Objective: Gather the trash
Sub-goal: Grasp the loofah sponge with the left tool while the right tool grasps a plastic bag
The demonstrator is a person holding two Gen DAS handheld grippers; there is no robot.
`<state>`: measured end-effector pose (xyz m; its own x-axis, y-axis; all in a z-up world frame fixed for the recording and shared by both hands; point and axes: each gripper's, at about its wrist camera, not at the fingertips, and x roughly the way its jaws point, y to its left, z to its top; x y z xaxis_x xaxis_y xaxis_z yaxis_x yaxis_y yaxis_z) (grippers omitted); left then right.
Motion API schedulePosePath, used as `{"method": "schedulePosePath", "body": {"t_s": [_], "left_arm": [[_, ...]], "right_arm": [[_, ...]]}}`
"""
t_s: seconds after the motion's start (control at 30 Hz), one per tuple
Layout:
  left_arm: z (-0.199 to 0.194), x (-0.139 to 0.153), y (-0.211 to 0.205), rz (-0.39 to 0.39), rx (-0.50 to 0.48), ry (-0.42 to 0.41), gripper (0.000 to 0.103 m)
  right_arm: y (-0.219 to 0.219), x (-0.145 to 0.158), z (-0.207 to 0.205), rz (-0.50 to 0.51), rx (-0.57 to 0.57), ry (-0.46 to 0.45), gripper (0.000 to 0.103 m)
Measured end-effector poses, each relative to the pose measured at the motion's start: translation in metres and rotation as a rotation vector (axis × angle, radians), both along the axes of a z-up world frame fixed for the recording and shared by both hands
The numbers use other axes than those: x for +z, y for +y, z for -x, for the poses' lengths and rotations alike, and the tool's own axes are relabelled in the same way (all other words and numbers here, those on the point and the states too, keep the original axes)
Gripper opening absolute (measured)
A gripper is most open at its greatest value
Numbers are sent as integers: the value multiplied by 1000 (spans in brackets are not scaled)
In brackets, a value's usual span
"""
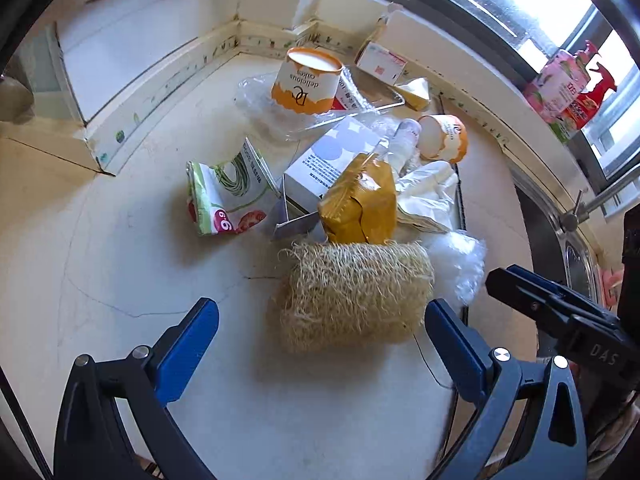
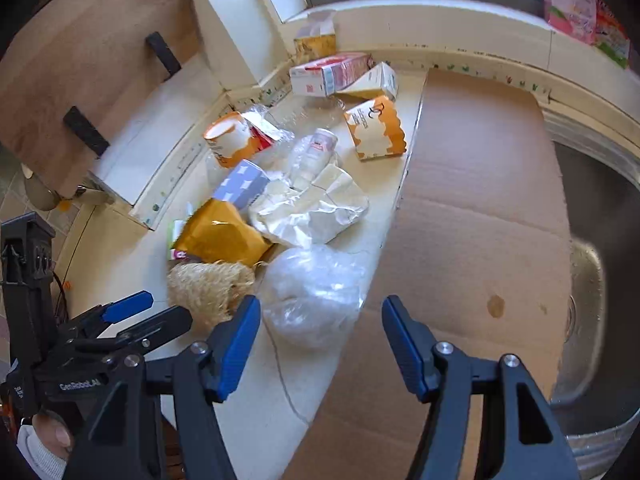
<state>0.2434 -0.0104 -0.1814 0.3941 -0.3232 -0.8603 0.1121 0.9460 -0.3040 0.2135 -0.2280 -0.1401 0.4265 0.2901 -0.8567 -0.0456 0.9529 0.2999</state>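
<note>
Just ahead of the left gripper [image 1: 322, 344], fingers wide: loofah [image 1: 354, 294] on table [image 1: 120, 272]. Right gripper [image 2: 320, 340] fingers wide, plastic bag [image 2: 312, 300] between tips

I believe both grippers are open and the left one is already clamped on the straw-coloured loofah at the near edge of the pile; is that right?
Not quite: the left gripper is open, as you say, but holds nothing. In the left wrist view, the loofah lies on the counter just beyond its fingertips. The right gripper is open.

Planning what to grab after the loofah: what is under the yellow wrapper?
The yellow wrapper lies on a grey-and-white box and a crumpled white paper bag, with its near edge at the loofah. Anything directly beneath it is covered.
</note>
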Motion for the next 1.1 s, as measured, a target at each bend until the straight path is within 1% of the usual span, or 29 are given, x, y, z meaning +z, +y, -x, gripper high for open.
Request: {"method": "schedulePosePath", "body": {"t_s": [0.2, 0.23, 0.3, 0.33, 0.37, 0.4, 0.43, 0.47, 0.53, 0.6, 0.63, 0.67, 0.73, 0.87, 0.93, 1.0, 1.1], "left_arm": [[-13, -15, -11, 32, 9, 28, 102], [-14, -16, -12, 32, 9, 26, 100], [-14, -16, -17, 35, 3, 19, 95], [-14, -16, -19, 37, -1, 17, 89], [-14, -16, -21, 47, -6, 15, 79], [-14, -16, -23, 52, -7, 16, 77], [-13, -15, -25, 52, -6, 11, 74], [-12, -14, -27, 49, -6, 3, 67], [-8, -11, -27, 40, -7, -8, 57], [-4, -8, -25, 42, 0, -16, 39], [-2, -7, -23, 42, 2, -14, 33], [0, -6, -20, 50, 7, -14, 28], [6, -1, -16, 57, 14, -29, 25], [22, 15, -12, 36, 10, -78, 22], [33, 26, -8, 25, 8, -106, 22], [45, 39, -5, -2, 8, -136, 21], [66, 57, 3, -14, 4, -174, 21]], "right_arm": [[6, -20, -12, -7, 34, 23, 64], [8, -21, -12, -3, 39, 23, 63], [10, -22, -13, 2, 50, 18, 58], [12, -23, -13, 2, 62, 18, 47], [14, -24, -13, 1, 74, 25, 39], [15, -25, -13, -2, 82, 28, 39], [16, -25, -12, 1, 86, 21, 36], [17, -24, -11, 8, 88, 13, 33], [16, -23, -9, 17, 89, 4, 29], [14, -22, -8, 15, 80, 1, 27], [11, -21, -6, 14, 72, -5, 26], [10, -20, -6, 7, 71, -6, 25], [9, -18, -2, -7, 72, -12, 25], [12, -9, 7, -23, 72, -36, 24], [15, -3, 13, -31, 71, -47, 24], [18, 4, 21, -38, 70, -58, 24], [25, 15, 37, -39, 73, -77, 24]]}}
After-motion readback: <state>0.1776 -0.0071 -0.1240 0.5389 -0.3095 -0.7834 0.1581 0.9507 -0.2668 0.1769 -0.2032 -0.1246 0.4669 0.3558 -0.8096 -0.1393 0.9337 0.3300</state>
